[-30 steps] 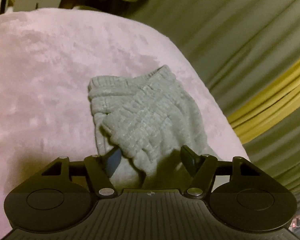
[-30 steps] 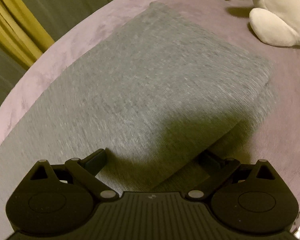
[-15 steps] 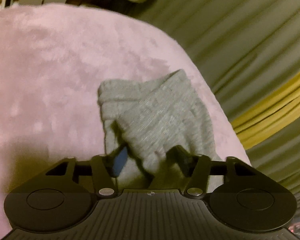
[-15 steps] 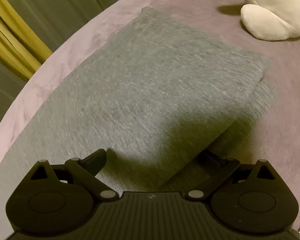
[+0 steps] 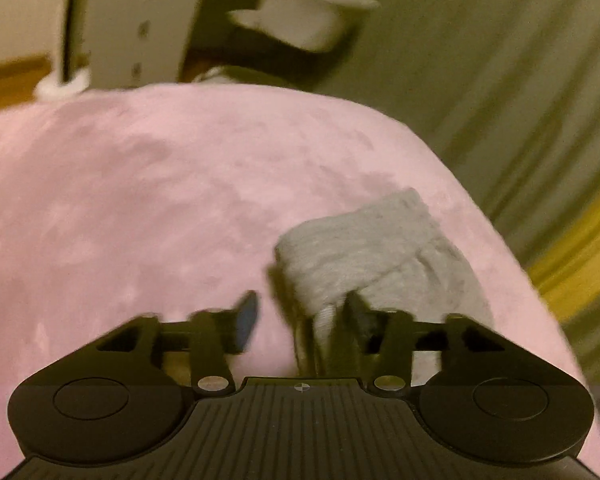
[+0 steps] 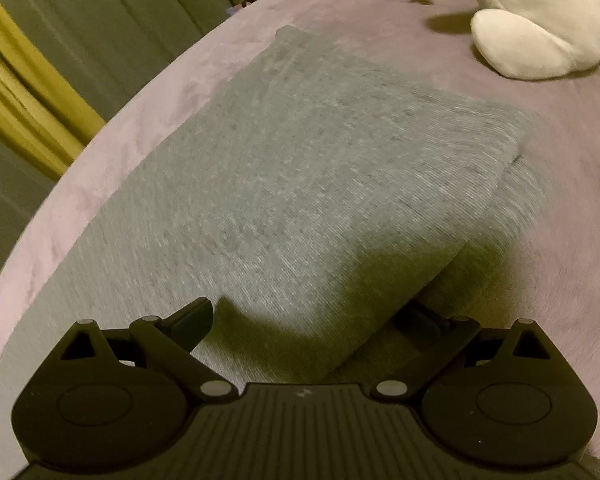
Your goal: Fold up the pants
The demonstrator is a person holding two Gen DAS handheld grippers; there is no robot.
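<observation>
Grey knit pants lie on a pink plush blanket (image 5: pixel 140 200). In the left wrist view their ribbed end (image 5: pixel 364 244) is bunched at the lower right. My left gripper (image 5: pixel 304 320) hovers over it and its jaws are opening; a fold of cloth stands against the right finger (image 5: pixel 360 316), well clear of the left finger. In the right wrist view the folded body of the pants (image 6: pixel 300 168) fills the middle. My right gripper (image 6: pixel 308 316) is spread wide across its near corner, the right finger (image 6: pixel 424 316) beside the folded edge on the lower layer.
A cream plush toy (image 6: pixel 540 24) lies at the blanket's far right. Green and yellow curtains (image 6: pixel 40 80) hang past the bed's edge. Beyond the bed stand a white cabinet (image 5: pixel 136 32) and a pale bin (image 5: pixel 300 16).
The left jaws narrowed on the pants end, then spread again; the left view lifted and swung left, leaving the cloth at the lower right. The right gripper stayed over the fold.
</observation>
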